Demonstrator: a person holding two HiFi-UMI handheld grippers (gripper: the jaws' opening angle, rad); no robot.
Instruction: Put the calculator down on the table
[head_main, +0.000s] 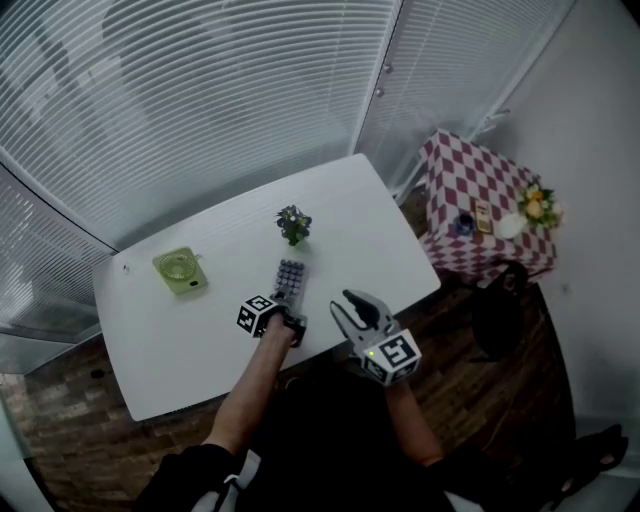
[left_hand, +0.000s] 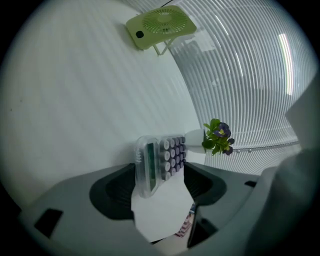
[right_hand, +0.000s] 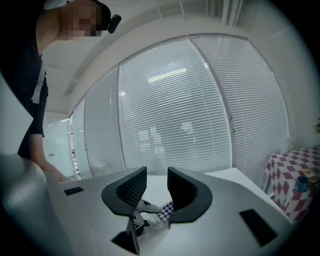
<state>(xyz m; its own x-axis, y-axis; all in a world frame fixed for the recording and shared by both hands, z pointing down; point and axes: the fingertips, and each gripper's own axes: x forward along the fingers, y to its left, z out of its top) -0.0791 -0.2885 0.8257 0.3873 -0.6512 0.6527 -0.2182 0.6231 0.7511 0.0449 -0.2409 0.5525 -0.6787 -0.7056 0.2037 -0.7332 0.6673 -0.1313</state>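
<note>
White table (head_main: 180, 340) carries the calculator (head_main: 289, 280), lying flat near the potted plant (head_main: 294, 224). My left gripper (left_hand: 160, 182) spreads wide either side of its near end; my right gripper (right_hand: 156, 186) stands parted, empty. Key print is too small to read.

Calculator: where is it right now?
In the head view the calculator lies on the white table, between the small potted flower and the left gripper, whose open jaws flank its near end.
</note>
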